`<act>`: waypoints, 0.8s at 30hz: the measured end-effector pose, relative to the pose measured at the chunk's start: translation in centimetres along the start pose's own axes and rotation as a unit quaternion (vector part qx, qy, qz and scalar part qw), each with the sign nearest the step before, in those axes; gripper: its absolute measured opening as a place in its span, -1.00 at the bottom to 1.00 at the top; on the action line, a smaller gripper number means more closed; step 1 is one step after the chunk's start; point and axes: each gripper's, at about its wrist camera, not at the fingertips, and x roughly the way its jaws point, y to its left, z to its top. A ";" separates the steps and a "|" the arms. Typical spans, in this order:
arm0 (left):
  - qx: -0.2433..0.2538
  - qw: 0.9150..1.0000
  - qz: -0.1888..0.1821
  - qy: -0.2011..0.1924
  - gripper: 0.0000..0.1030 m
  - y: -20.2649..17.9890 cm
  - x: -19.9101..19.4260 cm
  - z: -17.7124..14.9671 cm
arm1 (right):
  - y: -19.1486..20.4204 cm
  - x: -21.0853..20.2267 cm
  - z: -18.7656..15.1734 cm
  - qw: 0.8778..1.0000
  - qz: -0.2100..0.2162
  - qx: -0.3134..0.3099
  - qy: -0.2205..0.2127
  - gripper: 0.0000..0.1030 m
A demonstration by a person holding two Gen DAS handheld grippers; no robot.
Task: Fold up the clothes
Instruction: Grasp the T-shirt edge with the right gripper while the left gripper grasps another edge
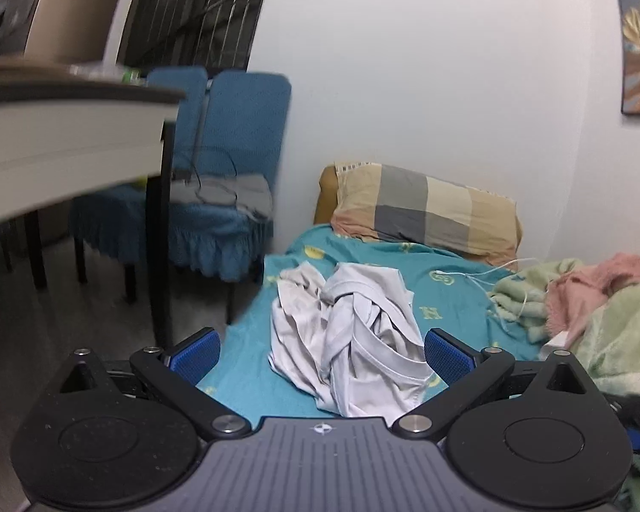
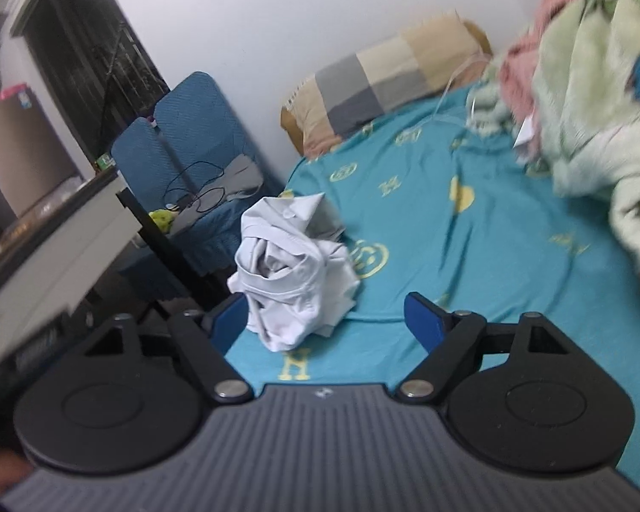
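A crumpled white garment [image 1: 350,333] lies in a heap on the teal bed sheet [image 1: 456,298] near the bed's left edge. My left gripper [image 1: 322,354] is open just short of the heap, its blue pads [image 1: 194,356] wide apart on either side of the cloth. In the right wrist view the same white garment [image 2: 294,269] sits ahead and to the left. My right gripper [image 2: 326,324] is open above the sheet [image 2: 469,256], with its left pad [image 2: 230,328] close beside the heap. Neither gripper holds anything.
A checked pillow [image 1: 426,213] lies at the head of the bed against the white wall. A green and pink blanket [image 1: 597,311] is bunched on the right. Blue covered chairs [image 1: 230,170] and a dark-edged table [image 1: 64,128] stand left of the bed. A white cable [image 1: 490,273] trails over the sheet.
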 end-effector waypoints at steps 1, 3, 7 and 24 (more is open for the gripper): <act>-0.011 1.000 0.000 0.001 0.99 0.7 0.3 0.1 | 0.1 1.3 0.4 1.000 0.004 0.013 0.012 0.58; -0.030 1.000 -0.002 0.006 0.99 2.2 1.2 0.3 | 0.0 4.0 1.2 0.998 0.009 0.048 0.034 0.49; -0.068 0.997 0.010 0.018 1.00 5.0 3.0 0.3 | -1.0 10.7 2.1 0.987 0.013 0.141 0.070 0.42; -0.095 0.995 0.006 0.036 0.99 6.6 7.9 -2.8 | -1.0 13.5 2.2 0.986 0.014 0.154 0.065 -0.86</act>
